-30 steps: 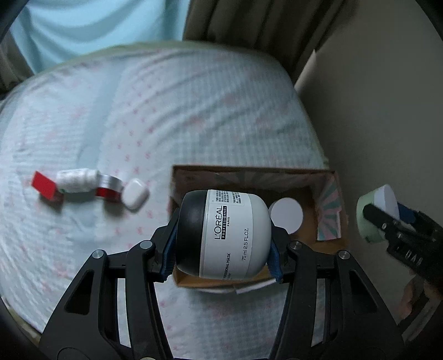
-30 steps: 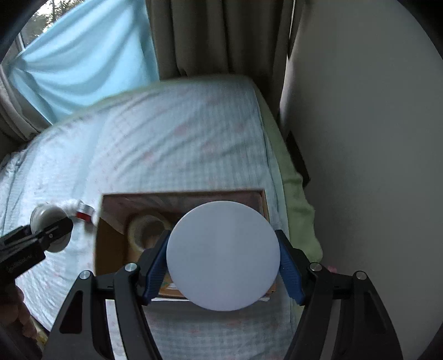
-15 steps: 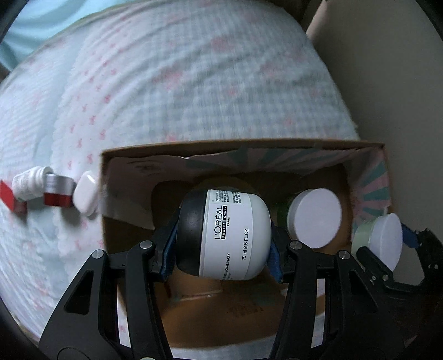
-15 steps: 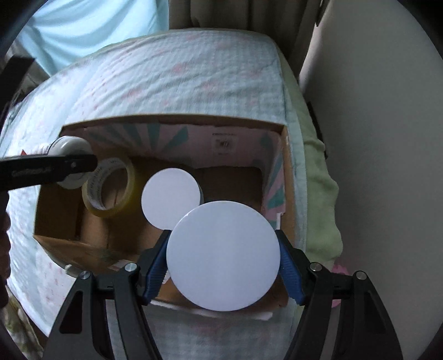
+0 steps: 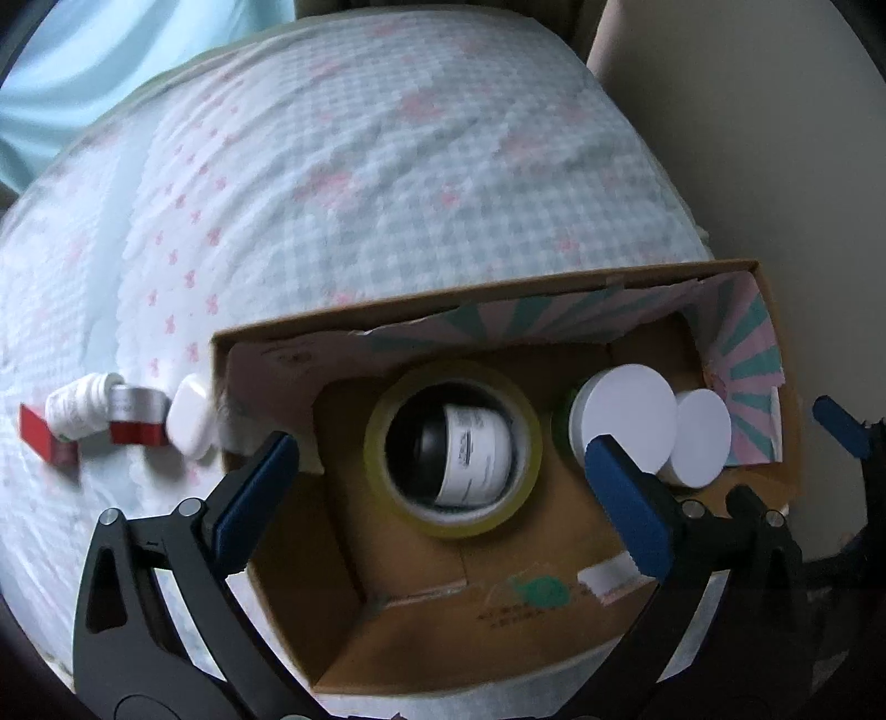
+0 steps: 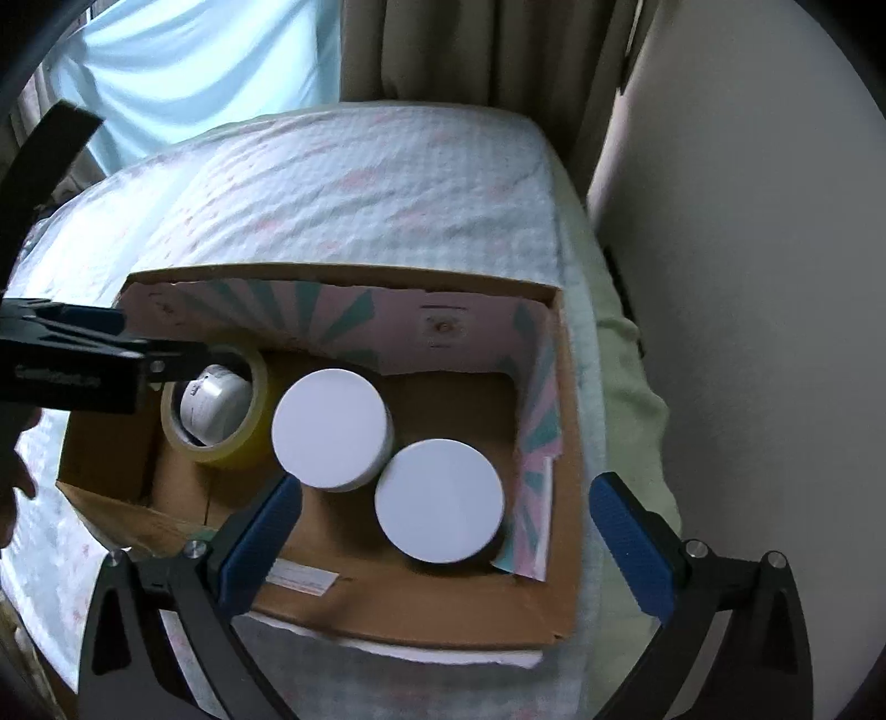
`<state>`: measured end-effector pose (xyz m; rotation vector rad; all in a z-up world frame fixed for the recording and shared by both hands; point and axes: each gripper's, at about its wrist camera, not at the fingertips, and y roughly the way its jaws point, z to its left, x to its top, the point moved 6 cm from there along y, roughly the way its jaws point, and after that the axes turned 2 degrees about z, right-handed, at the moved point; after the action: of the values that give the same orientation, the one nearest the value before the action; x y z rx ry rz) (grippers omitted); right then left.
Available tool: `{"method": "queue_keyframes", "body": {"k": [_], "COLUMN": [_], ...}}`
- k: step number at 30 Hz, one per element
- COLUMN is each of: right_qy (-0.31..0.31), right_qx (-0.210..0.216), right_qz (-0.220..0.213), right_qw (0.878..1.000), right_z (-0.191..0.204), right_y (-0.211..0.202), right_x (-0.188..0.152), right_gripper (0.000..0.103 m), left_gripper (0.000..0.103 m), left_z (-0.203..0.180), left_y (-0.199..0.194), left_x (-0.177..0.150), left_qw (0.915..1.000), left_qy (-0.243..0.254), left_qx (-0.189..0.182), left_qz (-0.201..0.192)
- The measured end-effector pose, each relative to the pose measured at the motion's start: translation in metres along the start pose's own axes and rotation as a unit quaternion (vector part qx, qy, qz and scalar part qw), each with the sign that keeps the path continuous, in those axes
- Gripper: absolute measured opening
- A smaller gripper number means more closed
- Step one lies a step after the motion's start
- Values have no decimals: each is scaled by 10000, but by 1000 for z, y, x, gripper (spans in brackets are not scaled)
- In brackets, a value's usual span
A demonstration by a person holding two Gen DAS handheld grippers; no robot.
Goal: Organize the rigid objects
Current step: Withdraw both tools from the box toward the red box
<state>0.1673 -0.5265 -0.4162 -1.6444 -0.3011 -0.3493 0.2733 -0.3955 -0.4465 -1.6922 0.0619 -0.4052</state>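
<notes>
An open cardboard box [image 5: 421,603] [image 6: 421,603] sits on the bed. Inside it a black and white L'Oreal jar [image 5: 462,451] [image 6: 213,407] lies in the hole of a yellow tape roll [image 5: 451,523] [image 6: 216,451]. Two white-lidded jars stand beside it, a larger one [image 5: 628,410] [image 6: 330,422] and another one [image 5: 699,443] [image 6: 439,501]. My left gripper [image 5: 443,487] is open and empty above the box. My right gripper [image 6: 443,531] is open and empty above the second white-lidded jar.
Left of the box on the blue checked bedspread [image 5: 360,183] lie a white case [image 5: 188,423], a red and silver item [image 5: 135,421] and a white wrapped item [image 5: 80,412]. A wall [image 6: 747,277] stands at the right, curtains [image 6: 470,50] behind.
My left gripper opened and dropped the L'Oreal jar into the tape roll. My right gripper opened and left its white-lidded jar in the box.
</notes>
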Motion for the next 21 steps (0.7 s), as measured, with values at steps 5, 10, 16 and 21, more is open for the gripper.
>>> {"method": "queue_keyframes", "body": {"k": [5,10,16,21], "right_qy": [105,112,95,157], "right_qx": [-46,-263,-364,-292], "right_qz": [83,155,30,-191], "right_qw": [9999,9995,9993,9993], "right_z": [-5,-11,-10,-5], "right_y": [-4,-15,-38,-68], "right_x": [3,9,13,20], "right_gripper": [103,103,103,103], "left_gripper": [103,103,103,103], "left_z": [7,9,10,19], "left_y": [-14,-33,-62,-100], "left_x": [-6,-10,-16,-27], "left_qw": [10000,9999,9996,9985], "left_qy": [-92,-53,23,-34], "left_qx": [28,60,48,125], "left_qz": [-6,-119,-293,-528]}}
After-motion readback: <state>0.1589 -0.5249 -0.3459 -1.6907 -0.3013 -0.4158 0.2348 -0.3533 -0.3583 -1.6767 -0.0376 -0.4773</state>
